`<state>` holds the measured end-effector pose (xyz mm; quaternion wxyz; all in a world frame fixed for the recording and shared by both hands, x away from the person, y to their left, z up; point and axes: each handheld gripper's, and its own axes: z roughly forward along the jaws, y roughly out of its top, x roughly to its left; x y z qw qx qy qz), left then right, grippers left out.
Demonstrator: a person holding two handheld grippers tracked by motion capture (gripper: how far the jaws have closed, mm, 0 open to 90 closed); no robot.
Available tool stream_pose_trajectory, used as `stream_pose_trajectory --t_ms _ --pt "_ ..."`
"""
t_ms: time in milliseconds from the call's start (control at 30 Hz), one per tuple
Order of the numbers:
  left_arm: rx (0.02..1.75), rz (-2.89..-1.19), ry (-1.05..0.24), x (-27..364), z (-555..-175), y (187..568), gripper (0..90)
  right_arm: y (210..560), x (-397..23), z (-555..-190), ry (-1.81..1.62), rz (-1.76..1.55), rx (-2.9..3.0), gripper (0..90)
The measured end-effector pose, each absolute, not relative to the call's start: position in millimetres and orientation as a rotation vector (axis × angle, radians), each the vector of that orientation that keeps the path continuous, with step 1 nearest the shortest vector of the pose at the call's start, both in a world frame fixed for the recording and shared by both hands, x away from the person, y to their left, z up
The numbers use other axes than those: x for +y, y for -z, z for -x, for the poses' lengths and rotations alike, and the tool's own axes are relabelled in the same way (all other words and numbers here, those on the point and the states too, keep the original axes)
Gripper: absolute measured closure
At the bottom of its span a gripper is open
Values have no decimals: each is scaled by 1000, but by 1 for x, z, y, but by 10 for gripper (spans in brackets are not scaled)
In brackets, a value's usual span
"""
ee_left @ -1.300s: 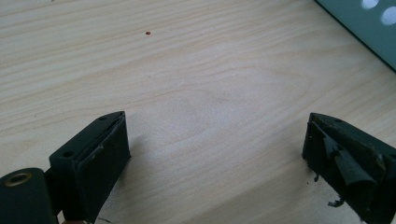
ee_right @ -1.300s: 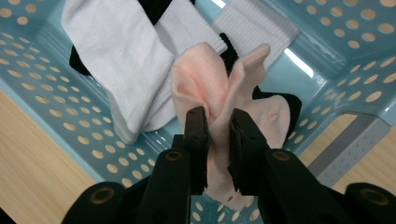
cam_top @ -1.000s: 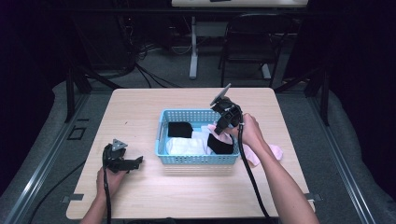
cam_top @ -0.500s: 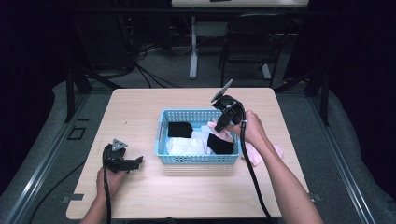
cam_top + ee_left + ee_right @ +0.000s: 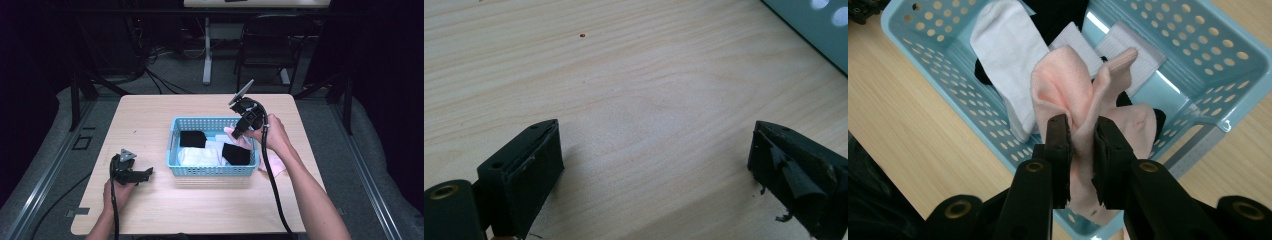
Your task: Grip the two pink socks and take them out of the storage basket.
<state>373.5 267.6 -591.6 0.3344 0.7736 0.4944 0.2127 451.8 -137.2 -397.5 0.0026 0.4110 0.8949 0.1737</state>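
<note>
The right gripper (image 5: 1080,150) is pinching a pink sock (image 5: 1068,95) between its jaws, and the fabric is bunching up in a fold above the pads, so the hold looks firm. It is hanging the sock over the blue basket (image 5: 1208,60), near the basket's right-hand end in the high view (image 5: 235,132), which reads as either lifting it out of the pile or lowering it in; I can't tell which. Inside the basket a white sock (image 5: 1003,45) is lying flat and dark socks (image 5: 236,154) are lying beside it, so this looks like sorting laundry. Another bit of pink cloth (image 5: 272,162) is lying on the table (image 5: 150,120) just outside the basket's right side, partly under the person's forearm. Over on the left, the left gripper (image 5: 656,170) is resting low over bare wood with its jaws standing wide apart and nothing between them, well clear of the basket, probably waiting so it isn't crowding the working hand. Gripping the sock by a fold mid-length is letting both ends dangle free.
</note>
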Motion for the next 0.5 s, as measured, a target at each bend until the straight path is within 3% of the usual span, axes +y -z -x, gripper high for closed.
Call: stream_pose_trajectory --t_ms 500 --pt "1291 -2019 -555 268 -374 592 73 361 -172 -442 -606 -1322 2736 787"
